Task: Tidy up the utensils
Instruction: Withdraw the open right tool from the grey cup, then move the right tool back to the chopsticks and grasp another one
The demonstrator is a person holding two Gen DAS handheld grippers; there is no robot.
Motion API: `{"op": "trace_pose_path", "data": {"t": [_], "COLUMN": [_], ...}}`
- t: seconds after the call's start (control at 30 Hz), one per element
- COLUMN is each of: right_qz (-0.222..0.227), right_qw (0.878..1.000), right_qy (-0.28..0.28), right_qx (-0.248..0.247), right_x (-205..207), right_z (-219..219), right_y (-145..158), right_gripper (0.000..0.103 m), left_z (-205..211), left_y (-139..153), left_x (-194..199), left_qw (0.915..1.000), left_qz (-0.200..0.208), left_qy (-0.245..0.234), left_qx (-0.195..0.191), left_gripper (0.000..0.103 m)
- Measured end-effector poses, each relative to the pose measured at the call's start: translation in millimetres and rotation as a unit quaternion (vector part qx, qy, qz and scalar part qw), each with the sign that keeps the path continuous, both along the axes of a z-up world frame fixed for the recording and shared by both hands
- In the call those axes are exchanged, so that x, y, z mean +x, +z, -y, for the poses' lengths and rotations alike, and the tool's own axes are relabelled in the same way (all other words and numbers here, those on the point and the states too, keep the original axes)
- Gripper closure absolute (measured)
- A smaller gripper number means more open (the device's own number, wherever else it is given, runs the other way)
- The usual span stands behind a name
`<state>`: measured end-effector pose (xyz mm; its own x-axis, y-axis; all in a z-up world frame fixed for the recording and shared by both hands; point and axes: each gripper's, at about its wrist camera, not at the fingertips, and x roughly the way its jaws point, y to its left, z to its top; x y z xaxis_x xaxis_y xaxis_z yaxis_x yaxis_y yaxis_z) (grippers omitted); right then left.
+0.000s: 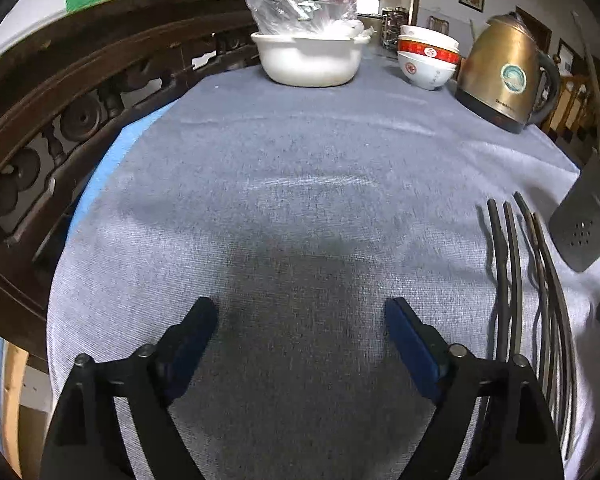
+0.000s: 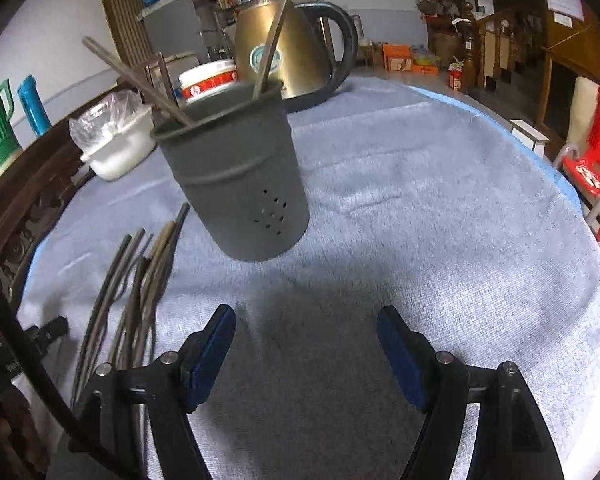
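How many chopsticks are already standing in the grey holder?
2. One chopstick leans out over the left rim of the grey holder; the other rises near its back rim, in front of the kettle. Shorter ones inside would be hidden.

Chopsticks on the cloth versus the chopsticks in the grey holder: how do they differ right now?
The chopsticks on the cloth lie flat in a loose bundle left of the grey holder; the chopsticks in the holder stand tilted, leaning on its rim. The loose bundle holds several; only about three show in the holder. Those on the cloth are not yet sorted, those in the holder are. Both sets look alike: thin and dark.
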<state>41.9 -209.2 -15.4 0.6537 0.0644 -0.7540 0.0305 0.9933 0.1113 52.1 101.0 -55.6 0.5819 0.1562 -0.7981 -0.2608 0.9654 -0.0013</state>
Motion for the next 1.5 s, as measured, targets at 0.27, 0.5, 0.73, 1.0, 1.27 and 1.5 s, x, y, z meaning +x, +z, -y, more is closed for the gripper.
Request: {"op": "trace_pose_path", "data": {"t": [0.27,0.5,0.73,1.0,1.27,1.5], "right_qz": [-0.028,-0.035,-0.039,-0.039,-0.033,-0.057], "right_qw": [0.997,0.996,0.995,0.995,0.997,0.994], "right_qy": [0.017,0.021,0.023,0.023,0.025,0.087], "right_qx": [-0.065,-0.074,-0.084,-0.084,-0.065,0.041], "right_x": [9.7,11.3,12.2,12.6,10.5,-0.2], "right_z": [-23.8,-30.0,-35.5,-35.1,-31.5,-43.7], "right_y": [-6.1,-9.5,-10.5,-10.7,-8.2,13.1], "right_gripper": [0.008,0.004,0.002,0.002,0.002,0.050], "left_z": [-2.6,-10.1,-10.6,-11.8,-14.5,-13.5], "left_y": [0.5,0.7,-2.1,-1.6,-1.0,-1.3], "left_x": [9.1,17.1,16.5,13.7,9.6,6.7], "left_qw": [1.0000,0.9996,0.9995,0.9992,0.9985,0.9987], "left_qz": [-0.005,0.010,0.008,0.011,0.019,0.020], "left_qy": [0.000,0.005,0.000,-0.005,-0.007,-0.008], "left_qx": [-0.002,-0.025,-0.031,-0.038,-0.050,-0.047], "left_gripper": [0.009,0.005,0.002,0.002,0.002,0.002]}}
